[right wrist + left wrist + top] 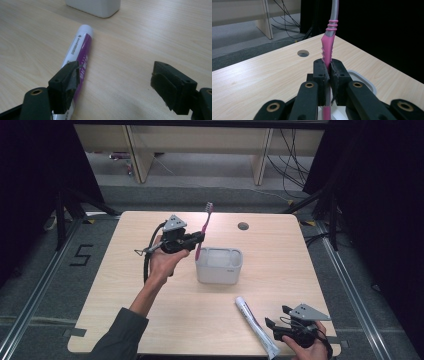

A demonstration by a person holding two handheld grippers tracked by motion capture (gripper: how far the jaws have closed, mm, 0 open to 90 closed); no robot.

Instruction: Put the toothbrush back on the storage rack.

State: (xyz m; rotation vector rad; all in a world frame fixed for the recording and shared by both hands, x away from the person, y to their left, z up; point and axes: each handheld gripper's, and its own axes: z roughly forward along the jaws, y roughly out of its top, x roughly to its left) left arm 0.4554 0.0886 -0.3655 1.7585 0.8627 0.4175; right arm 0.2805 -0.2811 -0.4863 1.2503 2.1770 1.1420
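My left gripper is shut on a pink toothbrush, held almost upright with its bristle head up, just left of and above a white holder box in the middle of the table. In the left gripper view the pink handle is pinched between the two black pads, and the holder's rim shows below. A white and purple toothpaste tube lies flat near the front edge. My right gripper stands open beside it, its left finger over the tube, nothing between the jaws.
The light wood table has a round cable hole at the back. Black curtains stand on both sides, and wooden furniture legs and cables are on the floor behind.
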